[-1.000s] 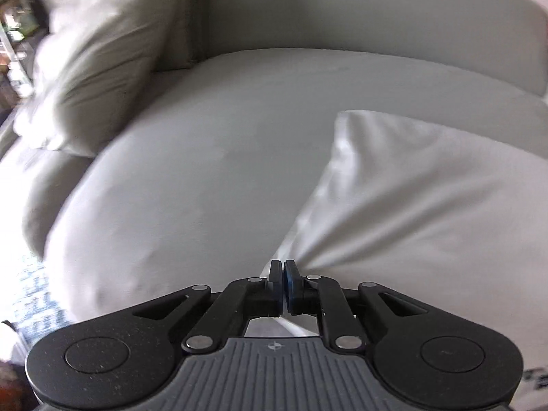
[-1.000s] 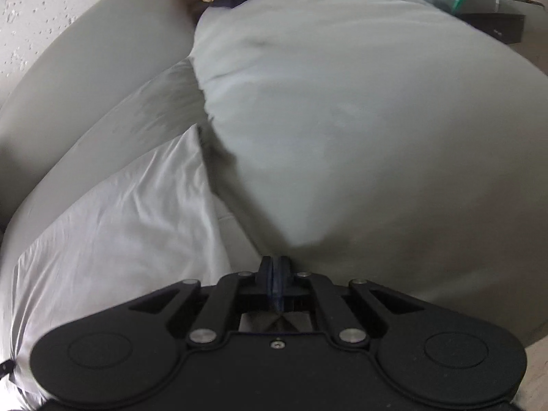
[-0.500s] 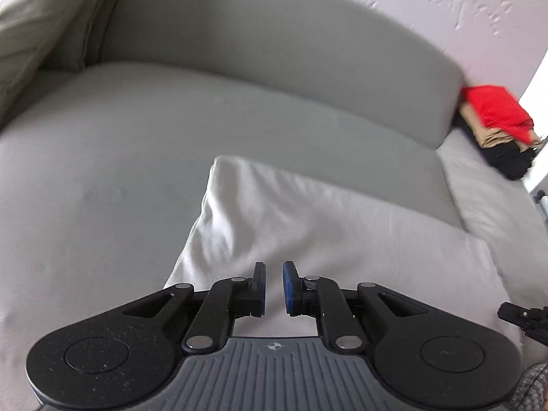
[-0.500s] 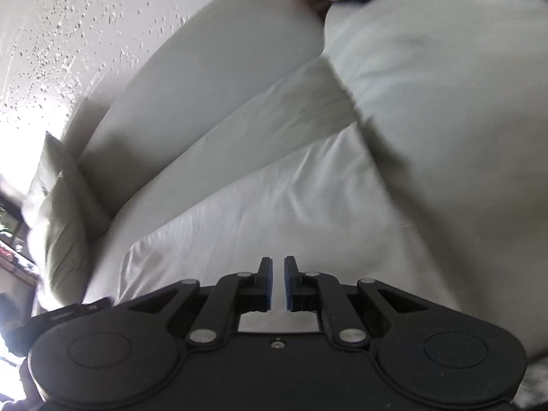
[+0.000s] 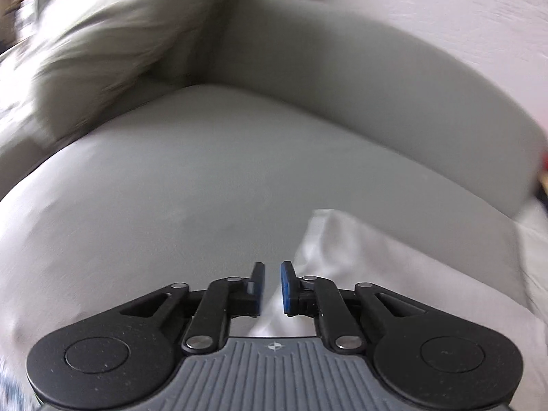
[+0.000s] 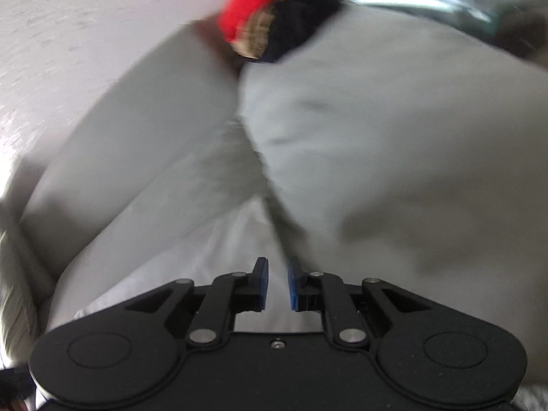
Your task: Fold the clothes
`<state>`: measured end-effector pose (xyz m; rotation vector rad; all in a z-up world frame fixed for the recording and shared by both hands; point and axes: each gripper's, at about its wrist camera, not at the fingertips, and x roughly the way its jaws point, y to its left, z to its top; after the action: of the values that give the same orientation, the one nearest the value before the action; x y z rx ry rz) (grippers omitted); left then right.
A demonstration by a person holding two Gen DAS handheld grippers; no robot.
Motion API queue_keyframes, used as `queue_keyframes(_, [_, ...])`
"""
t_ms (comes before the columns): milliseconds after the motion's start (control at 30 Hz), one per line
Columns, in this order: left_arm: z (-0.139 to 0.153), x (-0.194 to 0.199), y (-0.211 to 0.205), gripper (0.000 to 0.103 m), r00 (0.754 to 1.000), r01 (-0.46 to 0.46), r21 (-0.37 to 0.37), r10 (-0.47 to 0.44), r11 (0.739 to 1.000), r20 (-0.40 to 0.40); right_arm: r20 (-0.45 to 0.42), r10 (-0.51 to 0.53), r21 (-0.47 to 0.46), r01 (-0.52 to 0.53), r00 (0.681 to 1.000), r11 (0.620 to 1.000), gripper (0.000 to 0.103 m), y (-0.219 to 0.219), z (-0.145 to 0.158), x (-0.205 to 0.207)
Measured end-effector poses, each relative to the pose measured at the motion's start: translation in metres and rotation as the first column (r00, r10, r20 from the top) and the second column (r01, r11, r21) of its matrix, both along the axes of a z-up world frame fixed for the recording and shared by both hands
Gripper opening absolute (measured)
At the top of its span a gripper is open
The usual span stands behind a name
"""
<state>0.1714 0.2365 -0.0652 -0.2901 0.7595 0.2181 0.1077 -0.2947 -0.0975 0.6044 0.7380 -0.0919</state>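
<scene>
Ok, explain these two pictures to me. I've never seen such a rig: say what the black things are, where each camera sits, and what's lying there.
Each black thing is a hand-held gripper: a person carries one in each hand, with a fisheye camera looking along its fingers. One picture comes from the left hand-held gripper, the other from the right hand-held gripper. Both are open and hold nothing. Below them a white garment lies on a grey sofa. A cushion sits at the sofa's left end, and a blurred pile of red, tan and black clothes at the far right.
</scene>
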Motion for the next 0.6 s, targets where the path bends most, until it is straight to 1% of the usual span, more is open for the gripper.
queue_keyframes(33, [0.001, 0.005, -0.007, 0.01, 0.998, 0.055, 0.002, -0.055, 0.998, 0.011, 0.019, 0.033, -0.009, -0.033, 0.999, 0.999, 0.013, 0.003, 0.003, 0.005])
queue_keyframes(100, [0.002, 0.018, -0.02, 0.01, 0.986, 0.165, 0.018, -0.166, 0.986, 0.018, 0.035, 0.086, -0.007, -0.085, 0.996, 0.996, 0.013, 0.01, 0.005, 0.021])
queue_keyframes(200, [-0.008, 0.04, -0.024, 0.011, 0.986, 0.166, 0.045, -0.166, 0.985, -0.015, 0.029, 0.139, 0.03, -0.14, 0.99, 0.99, 0.013, 0.015, 0.001, 0.052])
queue_keyframes(267, [-0.015, 0.055, -0.027, 0.011, 0.986, 0.166, 0.064, -0.164, 0.984, -0.037, 0.025, 0.166, 0.078, -0.167, 0.986, 0.983, 0.013, 0.021, -0.003, 0.063])
queue_keyframes(367, [-0.026, 0.077, -0.032, 0.011, 0.984, 0.167, 0.091, -0.161, 0.982, -0.071, 0.021, 0.214, 0.202, -0.214, 0.977, 0.956, 0.014, 0.026, -0.021, 0.086])
queue_keyframes(467, [-0.036, 0.1, -0.037, 0.011, 0.982, 0.168, 0.118, -0.157, 0.979, -0.104, -0.02, 0.239, 0.303, -0.222, 0.971, 0.927, 0.014, 0.026, -0.041, 0.104])
queue_keyframes(533, [-0.043, 0.115, -0.04, 0.012, 0.98, 0.17, 0.136, -0.153, 0.976, -0.125, -0.043, 0.162, 0.258, -0.146, 0.986, 0.955, 0.011, 0.018, -0.042, 0.105])
queue_keyframes(567, [-0.046, 0.122, -0.041, 0.014, 0.979, 0.171, 0.146, -0.151, 0.975, -0.136, -0.054, 0.122, 0.233, -0.106, 0.991, 0.967, 0.005, 0.014, -0.043, 0.105])
queue_keyframes(600, [-0.05, 0.129, -0.043, 0.012, 0.978, 0.172, 0.155, -0.149, 0.973, -0.147, -0.063, 0.081, 0.208, -0.066, 0.995, 0.976, 0.004, 0.01, -0.044, 0.105])
